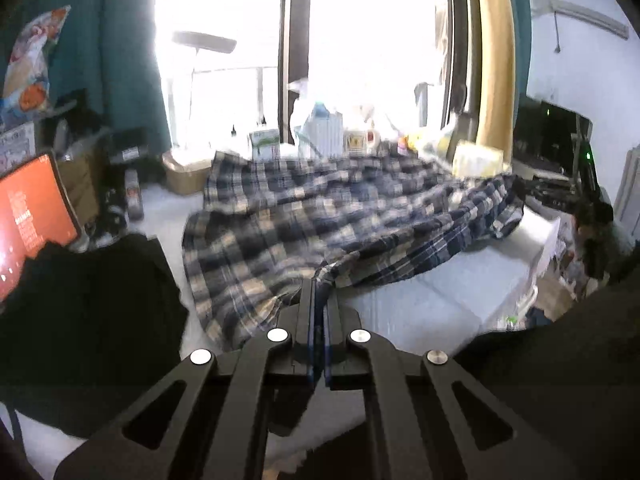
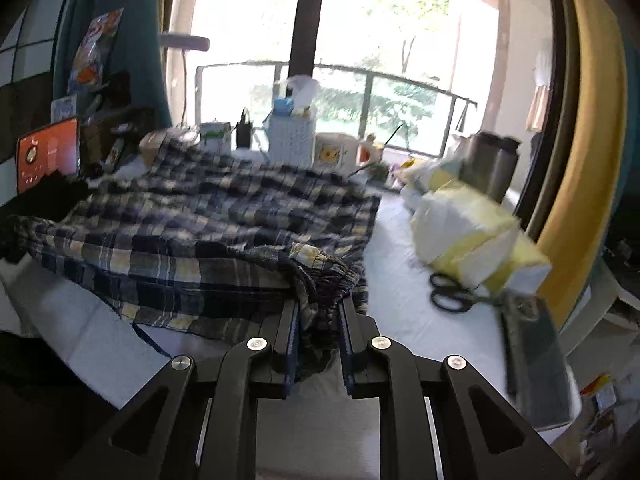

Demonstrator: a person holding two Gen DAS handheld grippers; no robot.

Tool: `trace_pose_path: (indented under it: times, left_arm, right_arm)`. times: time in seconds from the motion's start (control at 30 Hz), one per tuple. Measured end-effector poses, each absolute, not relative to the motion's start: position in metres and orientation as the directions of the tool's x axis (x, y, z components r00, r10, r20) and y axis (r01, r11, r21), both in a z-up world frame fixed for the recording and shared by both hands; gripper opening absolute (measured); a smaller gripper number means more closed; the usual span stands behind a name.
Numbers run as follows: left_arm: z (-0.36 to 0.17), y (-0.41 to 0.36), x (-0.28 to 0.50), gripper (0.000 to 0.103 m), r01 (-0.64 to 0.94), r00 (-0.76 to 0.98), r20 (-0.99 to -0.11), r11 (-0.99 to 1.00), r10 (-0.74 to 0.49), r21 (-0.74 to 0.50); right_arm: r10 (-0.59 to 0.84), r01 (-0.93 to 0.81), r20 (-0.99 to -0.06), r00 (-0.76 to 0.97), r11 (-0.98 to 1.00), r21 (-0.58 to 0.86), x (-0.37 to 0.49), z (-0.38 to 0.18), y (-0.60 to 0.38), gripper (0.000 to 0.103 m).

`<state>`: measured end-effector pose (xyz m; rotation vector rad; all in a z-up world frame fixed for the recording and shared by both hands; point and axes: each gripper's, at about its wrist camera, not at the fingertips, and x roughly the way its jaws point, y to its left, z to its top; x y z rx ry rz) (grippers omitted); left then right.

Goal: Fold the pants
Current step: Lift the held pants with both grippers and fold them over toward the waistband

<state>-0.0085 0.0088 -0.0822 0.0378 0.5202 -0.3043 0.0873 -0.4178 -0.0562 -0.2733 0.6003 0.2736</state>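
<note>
Plaid pants (image 1: 320,216), navy and cream check, lie spread over the white desk (image 1: 420,304), rumpled, the far end reaching toward the clutter by the window.

Left tongs (image 1: 319,288): jaws clenched, pinching a gathered edge of the pants at their tips. The cloth rises from the desk to the pinch point in a small peak. Picture here is motion-blurred.

Right tongs (image 2: 319,304): jaws drawn in on a bunched wad of the pants (image 2: 224,216), near the gathered waistband. Fabric fills the gap between the pads and hangs down between the fingers. Cloth lifted slightly at this corner too.

Both grips sit on the near edge of the garment; the rest still lies flat on the desk.

On the desk to the right of the pants, apart from them: black-handled scissors (image 2: 450,292), a white and yellow plastic bag (image 2: 468,232), a dark metal cup (image 2: 494,164). Behind the pants: a white basket (image 2: 290,138) with tissues. At left, an orange screen (image 2: 48,154).
</note>
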Motion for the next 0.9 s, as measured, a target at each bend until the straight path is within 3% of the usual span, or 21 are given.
trace_pose_path:
  times: [0.67,0.9]
  left_arm:
    - [-0.001,0.01,0.096,0.001,0.265,0.91,-0.349,0.961,-0.224,0.073]
    - [0.003,0.013,0.154,0.001,0.257,0.899,-0.384,0.963,-0.21,0.076]
  right_arm:
    - [0.274,-0.353,-0.44,0.855,0.929,-0.109,0.146,0.014,-0.416,0.017]
    - [0.235,-0.313,-0.447,0.863,0.944,-0.108,0.193,0.012,-0.419,0.017]
